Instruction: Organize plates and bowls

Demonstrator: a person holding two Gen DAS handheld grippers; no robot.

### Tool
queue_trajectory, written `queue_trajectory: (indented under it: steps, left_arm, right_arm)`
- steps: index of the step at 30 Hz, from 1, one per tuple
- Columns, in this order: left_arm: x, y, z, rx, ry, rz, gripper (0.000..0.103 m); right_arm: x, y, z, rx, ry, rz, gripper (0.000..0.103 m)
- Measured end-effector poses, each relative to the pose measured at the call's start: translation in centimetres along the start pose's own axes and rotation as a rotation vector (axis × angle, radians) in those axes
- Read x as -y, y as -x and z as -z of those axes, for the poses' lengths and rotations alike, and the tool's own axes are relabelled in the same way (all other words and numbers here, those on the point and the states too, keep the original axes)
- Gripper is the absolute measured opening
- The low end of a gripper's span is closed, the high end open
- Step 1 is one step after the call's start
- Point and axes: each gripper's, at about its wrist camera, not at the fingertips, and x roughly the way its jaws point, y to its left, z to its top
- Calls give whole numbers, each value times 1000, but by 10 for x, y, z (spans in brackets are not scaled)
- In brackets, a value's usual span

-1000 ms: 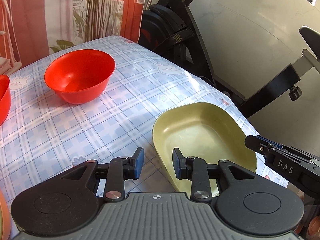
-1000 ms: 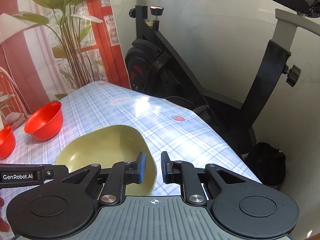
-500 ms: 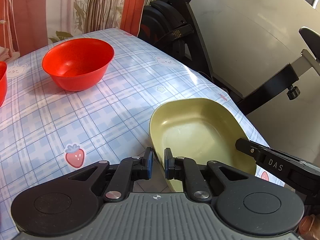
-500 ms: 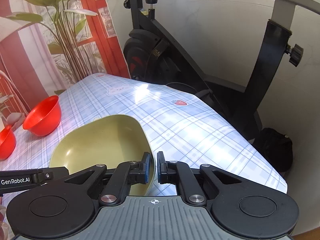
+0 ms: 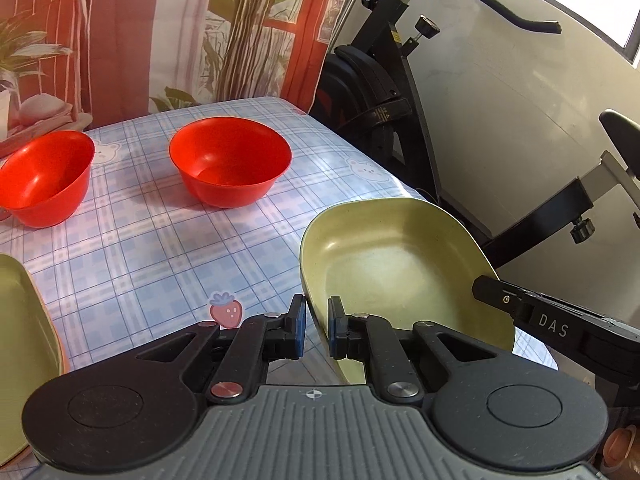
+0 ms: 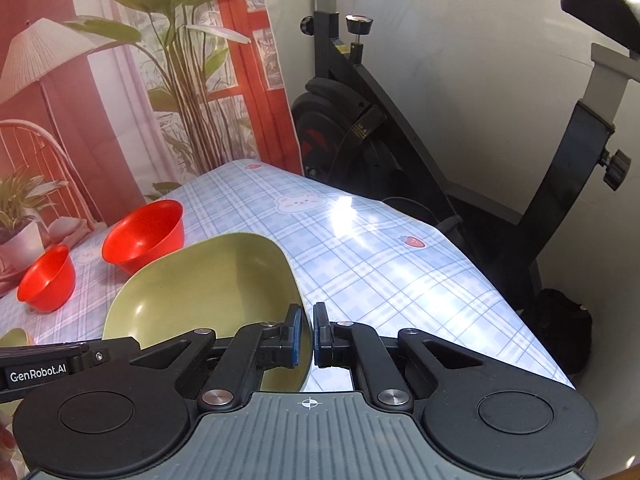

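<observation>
A deep yellow-green plate (image 5: 392, 264) is held up off the checked tablecloth, tilted. My left gripper (image 5: 316, 326) is shut on its near left rim. My right gripper (image 6: 306, 334) is shut on its right rim; the plate shows in the right wrist view (image 6: 208, 284). Two red bowls stand upright further back: one in the middle (image 5: 230, 158) and one at the left (image 5: 42, 176); in the right wrist view they sit at the left (image 6: 146, 232) (image 6: 48, 278). Another yellow-green plate (image 5: 20, 340) lies at the near left edge.
An exercise bike (image 6: 360, 120) stands just past the table's far right edge (image 5: 360, 152). A printed curtain with plants (image 6: 140, 80) hangs behind the table. The right gripper's arm (image 5: 560, 324) crosses the lower right of the left wrist view.
Both grippers have closed on the plate's rims. The plate has come up off the cloth, and both views have lifted and swung so the second red bowl shows.
</observation>
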Motion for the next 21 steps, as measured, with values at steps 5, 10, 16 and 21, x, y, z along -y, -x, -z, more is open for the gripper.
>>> queue_trajectory:
  steps: [5,10,16,21]
  left_arm:
    - [-25,34,-5,58,45,-20,12]
    - [-57,69,-4,107,83,-56,12]
    - [-104,120,0,164,152,-135,12]
    - [-136,164,-3,220,181,-209,12]
  right_arm:
    - [-38,14,-7,20,69,-30,6]
    - [-85,24,-8,18,134,-71,6]
    - [-153,31,0,-2,200,-173,6]
    - [-211,35,5,-10,248,-249,6]
